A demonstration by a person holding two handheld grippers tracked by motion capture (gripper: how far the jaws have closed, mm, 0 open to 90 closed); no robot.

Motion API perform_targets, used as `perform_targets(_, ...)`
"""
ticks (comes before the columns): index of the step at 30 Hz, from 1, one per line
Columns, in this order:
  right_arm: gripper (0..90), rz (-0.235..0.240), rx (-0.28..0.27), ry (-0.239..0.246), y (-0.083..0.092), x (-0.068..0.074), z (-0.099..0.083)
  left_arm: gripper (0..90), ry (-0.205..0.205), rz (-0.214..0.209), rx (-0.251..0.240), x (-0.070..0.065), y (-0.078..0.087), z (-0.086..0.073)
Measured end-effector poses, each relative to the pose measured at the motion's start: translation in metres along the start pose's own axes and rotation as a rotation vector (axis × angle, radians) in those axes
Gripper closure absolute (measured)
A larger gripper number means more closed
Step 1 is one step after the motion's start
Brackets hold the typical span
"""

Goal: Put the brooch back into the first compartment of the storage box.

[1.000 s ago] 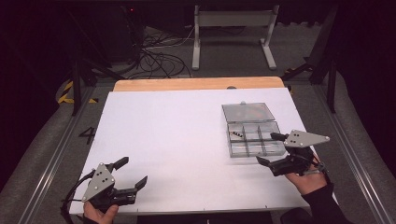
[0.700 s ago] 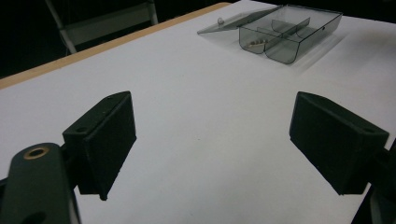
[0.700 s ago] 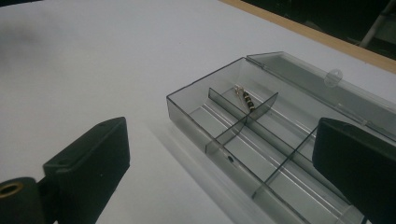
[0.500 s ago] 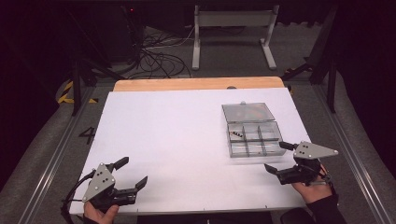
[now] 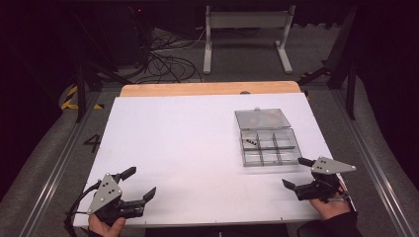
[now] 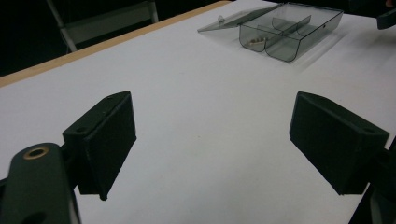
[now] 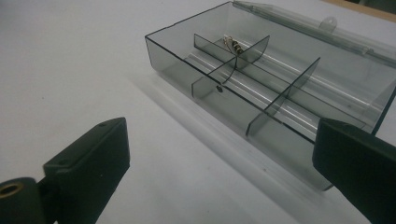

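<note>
Dark floor, trailing cables and a pale metal stand are seen beyond a white tabletop (image 5: pixel 197 143) edged at its far side with a wooden strip. One clear compartment box (image 5: pixel 269 145) is set toward 2 o'clock on the tabletop, its hinged lid (image 5: pixel 262 118) folded flat behind it at 12 o'clock of the tray. Six compartments, in two rows of three, are counted in the tray; a small cluster of dark and metallic parts (image 7: pixel 232 45) is lodged in one far-row compartment, too small to be counted, while the other five appear bare. Two tools are counted. The left tool (image 5: pixel 138 185) is held at 7 o'clock near the front edge, well apart from the box, with its jaws spread wide and nothing between them. The right tool (image 5: pixel 298 173) is held at 5 o'clock, just beside the box's near wall, its jaws likewise spread and empty. The work is judged to be at either its start or its end: the lid is already open and parts are in one compartment, yet nothing is gripped, and no loose parts are seen on the tabletop. Closing the lid may remain.
</note>
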State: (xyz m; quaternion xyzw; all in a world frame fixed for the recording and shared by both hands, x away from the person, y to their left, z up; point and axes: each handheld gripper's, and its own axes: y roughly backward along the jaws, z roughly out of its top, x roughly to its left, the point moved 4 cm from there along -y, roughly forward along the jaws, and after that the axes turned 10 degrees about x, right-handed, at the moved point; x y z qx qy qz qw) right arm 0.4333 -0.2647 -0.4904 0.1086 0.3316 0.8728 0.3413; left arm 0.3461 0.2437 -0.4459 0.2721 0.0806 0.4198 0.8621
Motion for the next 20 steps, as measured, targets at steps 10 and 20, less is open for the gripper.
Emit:
perform_targets(10,4.6,-0.014,0.008,-0.022,-0.0028,-0.0039,-0.0021,15.6,-0.009,0.006,0.009,0.0,-0.003,-0.0004)
perform_targets(20,4.6,-0.024,0.001,0.013,-0.0029,-0.0011,-0.0002,15.4,0.012,-0.004,0.005,0.0008,-0.0039,-0.0025)
